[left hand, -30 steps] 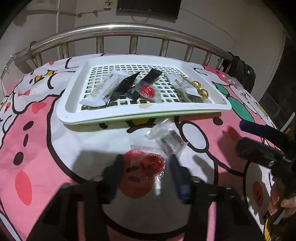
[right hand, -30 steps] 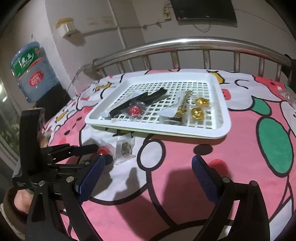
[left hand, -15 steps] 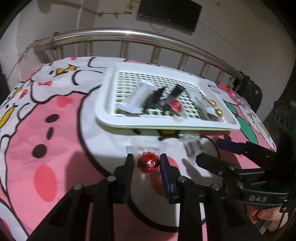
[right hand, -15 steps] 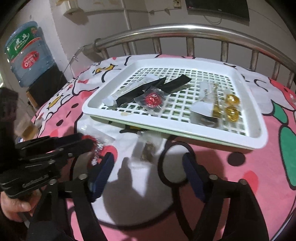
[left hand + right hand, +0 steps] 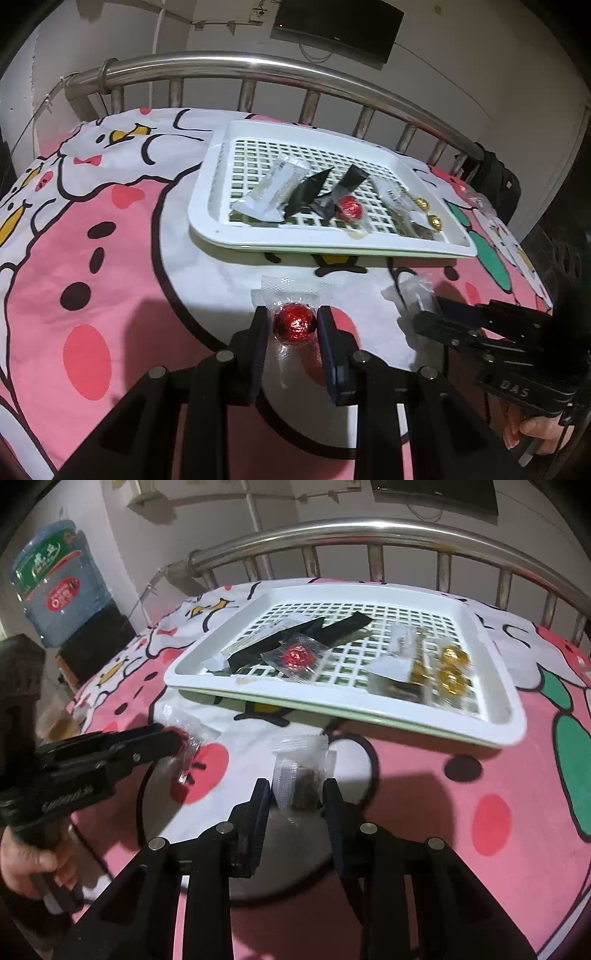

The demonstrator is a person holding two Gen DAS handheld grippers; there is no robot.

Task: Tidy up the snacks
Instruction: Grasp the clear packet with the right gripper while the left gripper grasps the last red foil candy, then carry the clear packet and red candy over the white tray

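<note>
Nearest in the left wrist view, the left gripper [image 5: 294, 325] has its fingers [image 5: 258, 332] pressed against both sides of a red foil ball [image 5: 294, 324] in a clear wrapper, holding it above the pink cartoon-print bedsheet [image 5: 110, 280]. To its right, in the right wrist view, the right gripper [image 5: 297, 795] has its fingers [image 5: 334, 805] narrowed around a clear packet [image 5: 301, 775] with dark contents that lies on the sheet; whether they press on it cannot be told. Each gripper shows in the other's view, near the two wrapped snacks. Farther off, a white lattice tray [image 5: 207, 206] rests on the sheet. It holds a pale sachet [image 5: 275, 188] at left, two black sachets [image 5: 325, 192] touching a second wrapped red ball [image 5: 350, 208] at centre, and two gold balls [image 5: 452, 670] beside a clear packet at right. A steel bed rail [image 5: 258, 64] curves beyond the tray. Farthest left stands a water jug [image 5: 55, 583].
</note>
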